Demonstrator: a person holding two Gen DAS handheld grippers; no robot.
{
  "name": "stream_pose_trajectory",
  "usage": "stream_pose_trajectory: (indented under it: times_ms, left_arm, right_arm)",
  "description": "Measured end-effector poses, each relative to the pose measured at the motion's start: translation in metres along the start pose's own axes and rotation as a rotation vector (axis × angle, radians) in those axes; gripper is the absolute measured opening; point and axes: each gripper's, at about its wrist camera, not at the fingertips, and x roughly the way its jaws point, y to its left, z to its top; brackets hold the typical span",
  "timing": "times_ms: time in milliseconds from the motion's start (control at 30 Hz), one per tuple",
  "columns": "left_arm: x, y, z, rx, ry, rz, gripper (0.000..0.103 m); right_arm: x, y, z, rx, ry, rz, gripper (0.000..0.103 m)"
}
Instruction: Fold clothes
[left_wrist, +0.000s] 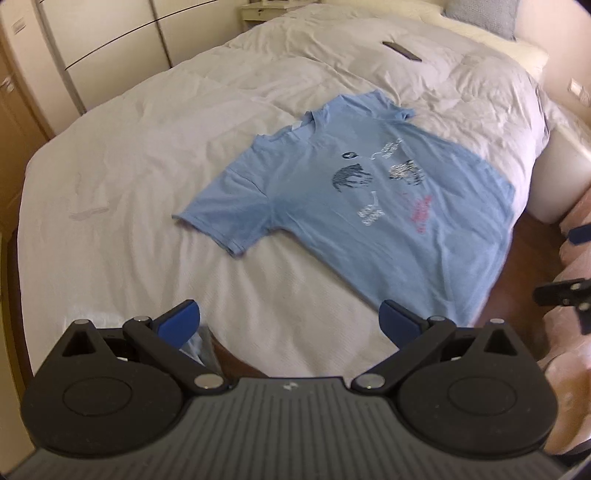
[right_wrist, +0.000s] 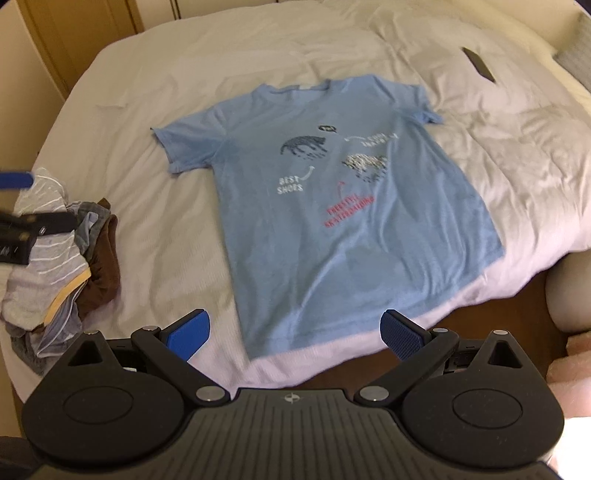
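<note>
Blue T-shirt (right_wrist: 332, 221) lies flat, print side up, on the bed (right_wrist: 166, 66), spread over the white duvet. Collar points toward the head of the bed; hem reaches the near edge, just short of the duvet's border. Both short sleeves are laid out to the sides. Print shows two animal figures and words, among them "BEST SHOES" in white and a red line too blurred to read.

Left gripper (left_wrist: 290, 321) hovers above the near edge of the bed, jaws wide apart, holding nothing; the shirt's hem lies ahead and to its right. Right gripper (right_wrist: 295, 334) hangs over the hem, jaws also wide apart and empty, not touching the cloth.

Clothes pile (right_wrist: 62, 266) sits on the bed left of the shirt, well apart from it: striped grey, brown and bluish pieces, crumpled.

A dark flat object (right_wrist: 478, 62) rests on the duvet beyond the shirt's right sleeve, near the pillows; cannot tell what it is.
</note>
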Motion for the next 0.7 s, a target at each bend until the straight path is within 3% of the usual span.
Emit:
stream_pose_trajectory:
  times_ms: [167, 267, 433, 500, 633, 700]
  left_arm:
    - [0.049, 0.046, 0.024, 0.129, -0.031, 0.017, 0.102]
    - [0.078, 0.074, 0.037, 0.205, -0.052, 0.025, 0.101]
    - [0.137, 0.126, 0.051, 0.302, -0.043, 0.023, 0.1]
    - [0.162, 0.143, 0.055, 0.381, -0.047, 0.032, 0.094]
    - [0.213, 0.156, 0.045, 0.718, -0.065, 0.071, 0.079]
    - [0.238, 0.159, 0.035, 0.87, -0.062, 0.072, 0.075]
  right_arm:
    - [0.03, 0.036, 0.041, -0.097, -0.015, 0.019, 0.101]
    - [0.053, 0.07, 0.07, -0.223, -0.044, 0.005, 0.098]
    - [0.097, 0.127, 0.105, -0.428, -0.099, 0.035, 0.08]
    - [0.117, 0.147, 0.114, -0.5, -0.105, 0.053, 0.073]
    - [0.156, 0.178, 0.122, -0.635, -0.103, 0.075, 0.055]
    - [0.176, 0.19, 0.125, -0.681, -0.098, 0.087, 0.052]
